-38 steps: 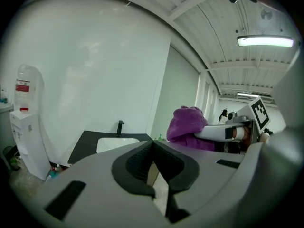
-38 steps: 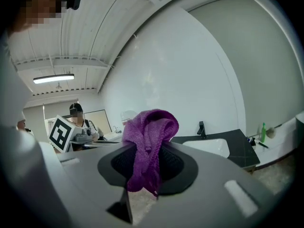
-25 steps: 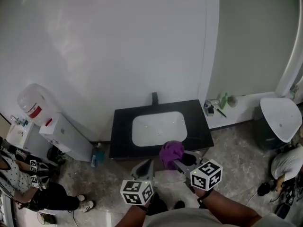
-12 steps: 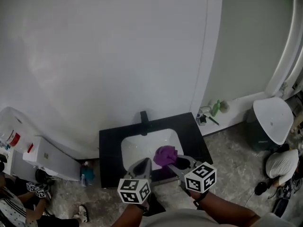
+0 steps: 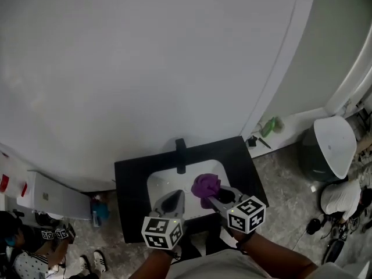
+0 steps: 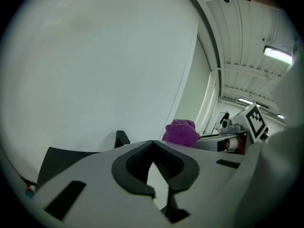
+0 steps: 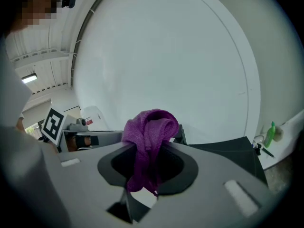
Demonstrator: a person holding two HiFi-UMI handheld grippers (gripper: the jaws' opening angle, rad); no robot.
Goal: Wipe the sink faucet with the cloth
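The right gripper [image 5: 214,200] was closed on a crumpled purple terry cloth [image 5: 206,186]. In the right gripper view its jaws pinched the cloth's lower folds, and a rounded wad bulged out past the tips [image 7: 149,132]. The left gripper [image 5: 172,201] had its jaws drawn together at the tips with nothing between them [image 6: 153,161].

The cloth hung above the white oval sink basin [image 5: 165,186], towards the basin's 3 o'clock side. It looked soft, light and limp, so it should fold round the tap without slipping. The pinch low on the bunch seemed sound, since it left the padded wad free as the wiping face. A loose end drooped below the jaws and might drag.

The short black sink faucet [image 5: 181,153] stood at 12 o'clock of the basin, at roughly 11 o'clock from the cloth and apart from it. It looked rigid and fixed, and only open basin lay between the 2. The black bench top [image 5: 129,197] framed the basin, and a plain white wall rose just behind the faucet, leaving little room at its back.

At 2 o'clock from the bench, a green bottle [image 5: 269,125] lay on a white ledge, well apart. Further right stood a white-lidded bin [image 5: 328,144]. At 9 o'clock, a blue bottle [image 5: 97,208] sat on the floor beside the bench.
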